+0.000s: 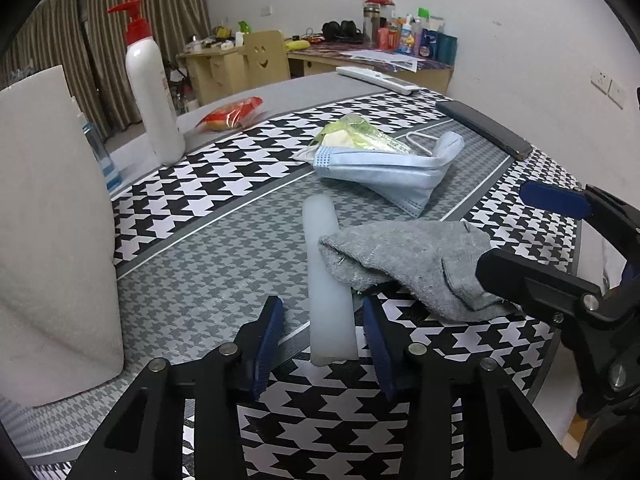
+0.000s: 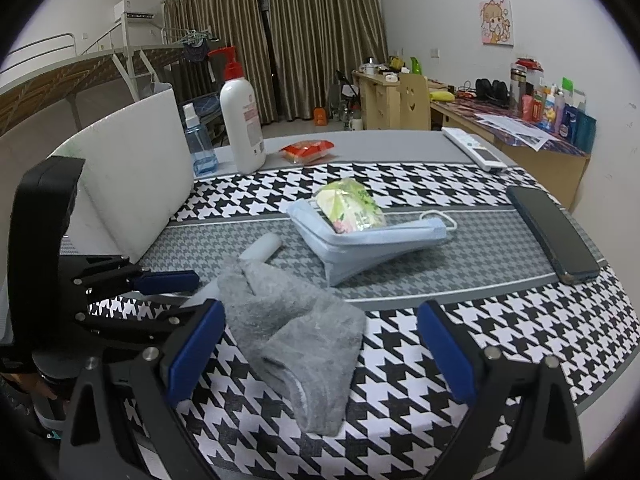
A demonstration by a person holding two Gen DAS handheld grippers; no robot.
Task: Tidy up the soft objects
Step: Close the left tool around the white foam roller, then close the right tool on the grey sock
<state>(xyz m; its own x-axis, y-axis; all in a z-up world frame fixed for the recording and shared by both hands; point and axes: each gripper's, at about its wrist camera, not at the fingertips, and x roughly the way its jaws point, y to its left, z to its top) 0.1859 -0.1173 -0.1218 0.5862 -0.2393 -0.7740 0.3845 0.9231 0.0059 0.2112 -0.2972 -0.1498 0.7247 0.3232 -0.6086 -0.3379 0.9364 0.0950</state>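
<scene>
The tidying has hardly begun. The soft things lie loose on the checked surface (image 1: 224,160). The white foam roll (image 1: 328,280) lies by the near edge, and the left claw (image 1: 324,344) sits around its near end, half open, with small gaps, so it is not squeezing yet. The gray sock (image 2: 288,332) lies crumpled over the roll near the same edge. The right claw (image 2: 320,352) hangs wide open over the sock and holds nothing. The blue mask (image 1: 384,172) and a green packet (image 1: 356,136) wait in the middle. All of them are left to sort.
</scene>
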